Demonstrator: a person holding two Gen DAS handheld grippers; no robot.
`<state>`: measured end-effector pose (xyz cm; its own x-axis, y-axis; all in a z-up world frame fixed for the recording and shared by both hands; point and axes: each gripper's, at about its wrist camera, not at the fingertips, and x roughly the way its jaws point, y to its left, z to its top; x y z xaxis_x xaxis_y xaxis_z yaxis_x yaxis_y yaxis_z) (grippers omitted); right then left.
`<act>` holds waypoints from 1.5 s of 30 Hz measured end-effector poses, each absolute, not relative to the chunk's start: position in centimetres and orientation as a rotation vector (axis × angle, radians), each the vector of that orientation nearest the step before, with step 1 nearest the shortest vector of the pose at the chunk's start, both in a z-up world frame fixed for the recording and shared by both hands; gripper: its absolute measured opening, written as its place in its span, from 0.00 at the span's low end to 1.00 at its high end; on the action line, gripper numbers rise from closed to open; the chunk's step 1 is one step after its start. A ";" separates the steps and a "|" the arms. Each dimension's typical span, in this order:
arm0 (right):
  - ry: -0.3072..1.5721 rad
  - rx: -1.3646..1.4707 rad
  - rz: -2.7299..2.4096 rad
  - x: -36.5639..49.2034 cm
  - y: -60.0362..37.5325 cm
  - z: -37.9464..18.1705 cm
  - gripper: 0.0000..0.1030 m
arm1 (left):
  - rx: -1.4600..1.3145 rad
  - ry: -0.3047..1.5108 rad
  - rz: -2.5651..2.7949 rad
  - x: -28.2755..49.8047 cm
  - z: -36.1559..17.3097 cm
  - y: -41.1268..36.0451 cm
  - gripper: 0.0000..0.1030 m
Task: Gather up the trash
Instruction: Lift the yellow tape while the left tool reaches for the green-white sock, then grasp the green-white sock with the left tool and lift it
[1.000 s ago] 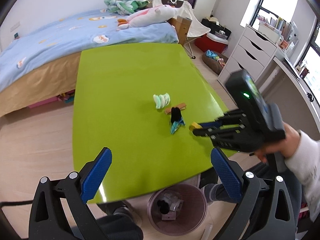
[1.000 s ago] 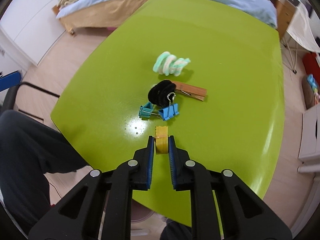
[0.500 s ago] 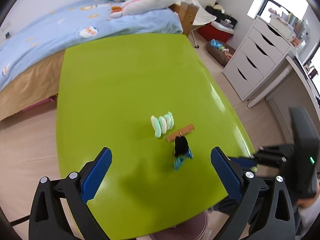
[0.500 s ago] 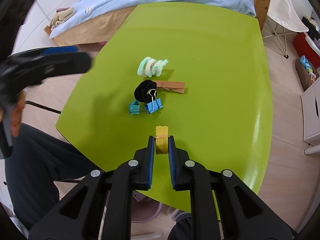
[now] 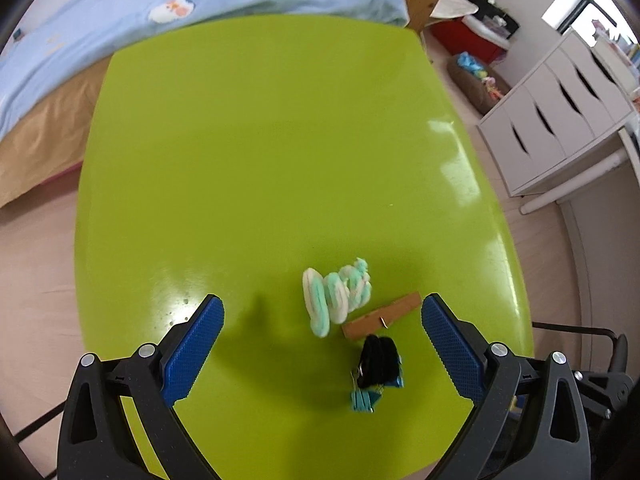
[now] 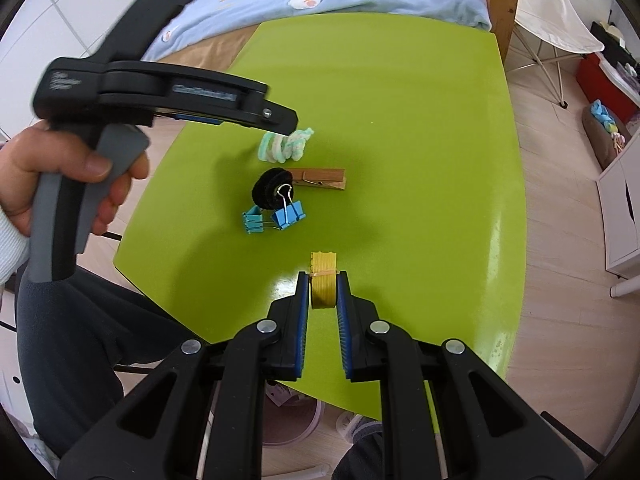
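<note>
On the green table [image 5: 260, 140] lie a mint-and-white fuzzy coil [image 5: 336, 298], a wooden clothespin [image 5: 382, 316], a black pom-pom [image 5: 378, 358] and blue binder clips [image 5: 364, 398]. My left gripper [image 5: 322, 346] is open and hovers just above this pile. The same items show in the right wrist view: coil [image 6: 286, 146], clothespin [image 6: 320, 178], pom-pom [image 6: 272, 190], clips [image 6: 274, 218]. My right gripper [image 6: 323, 286] is shut on a yellow roll [image 6: 323, 280], held above the table's near part. The left gripper's body [image 6: 160, 96] shows there above the coil.
A pinkish waste bin [image 6: 290, 420] stands on the floor under the table's near edge. A bed with a blue cover [image 5: 160, 12] lies beyond the table. White drawers [image 5: 560, 116] stand to the right. The person's legs [image 6: 76, 360] are at the table's near side.
My left gripper has moved forward over the table and down toward the pile, staying open. My right gripper has pulled back and up a little with the yellow roll in it.
</note>
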<state>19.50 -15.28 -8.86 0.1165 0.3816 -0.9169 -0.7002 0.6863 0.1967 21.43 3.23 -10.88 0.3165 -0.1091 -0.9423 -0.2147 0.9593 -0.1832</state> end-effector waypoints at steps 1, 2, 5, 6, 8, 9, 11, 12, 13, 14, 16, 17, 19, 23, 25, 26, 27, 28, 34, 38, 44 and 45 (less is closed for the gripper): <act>1.217 -0.316 0.811 19.6 -15.4 -8.9 0.13 | -0.297 1.261 0.077 21.7 -11.2 3.1 0.92; 1.219 -0.315 0.809 19.7 -15.5 -9.0 0.13 | -0.299 1.267 0.080 21.9 -11.4 3.1 0.92; 1.225 -0.306 0.805 19.7 -15.8 -9.1 0.13 | -0.295 1.279 0.089 22.5 -12.1 2.7 0.88; 1.226 -0.302 0.804 19.8 -15.9 -9.1 0.13 | -0.290 1.281 0.090 22.7 -12.3 2.6 0.84; 1.226 -0.299 0.804 19.9 -16.0 -9.0 0.13 | -0.291 1.295 0.089 22.9 -12.8 2.4 0.71; 1.225 -0.300 0.804 19.9 -16.0 -8.9 0.13 | -0.289 1.298 0.089 23.1 -13.0 2.4 0.67; 1.223 -0.302 0.805 20.0 -16.2 -8.9 0.13 | -0.284 1.304 0.093 23.1 -13.2 2.2 0.46; 1.222 -0.300 0.803 20.1 -16.3 -8.8 0.13 | -0.279 1.306 0.096 23.1 -13.3 2.2 0.42; 1.221 -0.298 0.800 20.1 -16.3 -8.8 0.13 | -0.272 1.305 0.099 23.1 -13.3 2.2 0.31; 1.220 -0.296 0.798 20.2 -16.4 -8.8 0.13 | -0.267 1.304 0.100 23.1 -13.3 2.2 0.26; 1.219 -0.296 0.795 20.1 -16.4 -8.8 0.13 | -0.262 1.297 0.092 22.9 -13.1 2.3 0.22; 1.218 -0.296 0.794 20.1 -16.4 -8.8 0.13 | -0.253 1.288 0.089 22.7 -12.9 2.3 0.21; 1.214 -0.294 0.794 19.9 -16.3 -8.7 0.13 | -0.244 1.274 0.087 22.5 -12.6 2.4 0.20; 1.203 -0.295 0.798 19.4 -16.1 -8.5 0.13 | -0.207 1.235 0.074 21.2 -11.1 2.4 0.20; 1.197 -0.292 0.801 19.1 -15.9 -8.3 0.13 | -0.186 1.210 0.066 20.2 -10.1 2.5 0.20; 1.193 -0.292 0.803 18.9 -15.7 -8.1 0.13 | -0.176 1.201 0.064 19.6 -9.8 2.5 0.20; 1.188 -0.293 0.807 18.7 -15.6 -7.9 0.13 | -0.157 1.188 0.057 18.7 -9.2 2.4 0.20; 1.183 -0.295 0.810 18.5 -15.4 -7.8 0.13 | -0.148 1.182 0.054 18.2 -8.9 2.3 0.20; 1.144 -0.312 0.835 16.7 -14.9 -6.2 0.13 | -0.127 1.120 0.036 14.2 -6.4 1.8 0.20; 1.116 -0.332 0.845 15.3 -14.7 -5.1 0.13 | -0.122 1.080 0.020 10.9 -4.8 1.7 0.20; 1.080 -0.342 0.870 12.2 -15.5 -3.5 0.13 | -0.118 1.022 -0.015 6.0 -3.1 0.2 0.20; 1.073 -0.348 0.872 11.7 -15.5 -3.3 0.13 | -0.123 1.016 -0.021 5.5 -2.9 0.2 0.20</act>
<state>11.74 -15.53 -3.33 0.1960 0.4480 -0.8723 -0.7623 0.6292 0.1518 5.53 0.22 -2.89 0.5274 -0.0748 -0.8463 -0.0399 0.9928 -0.1125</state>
